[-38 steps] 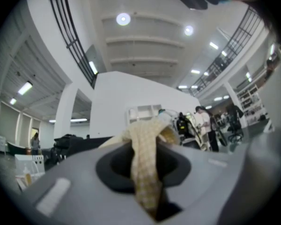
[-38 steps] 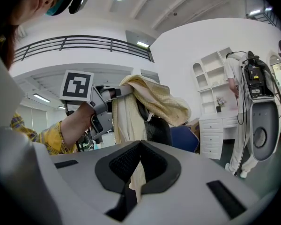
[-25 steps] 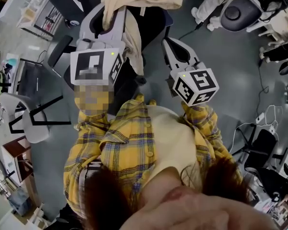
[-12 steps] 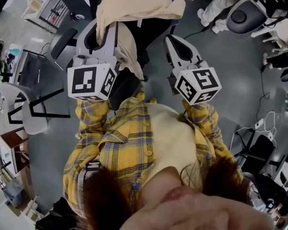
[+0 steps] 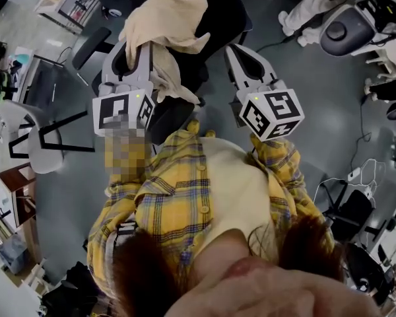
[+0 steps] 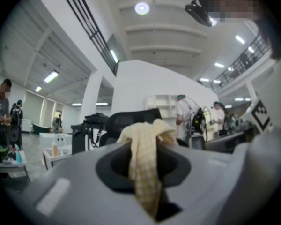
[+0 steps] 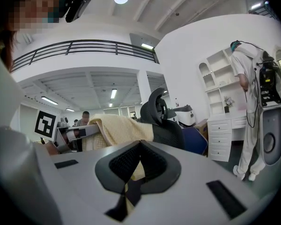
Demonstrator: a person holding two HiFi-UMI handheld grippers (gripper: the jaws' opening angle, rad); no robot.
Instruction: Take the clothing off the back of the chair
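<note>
With the right gripper pinched together on nothing just beside it, the left gripper nips narrowly a hanging fold of the pale cream, faintly checked clothing, whose crumpled bulk drapes over the black chair back.

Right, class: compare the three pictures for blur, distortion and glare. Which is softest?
Left gripper view: softest, the pale yellow cloth garment blurs near the lens, ceiling lamp flares. Right gripper view: sharper, balcony railing bows. Head view: fisheye, edges curve.
</note>
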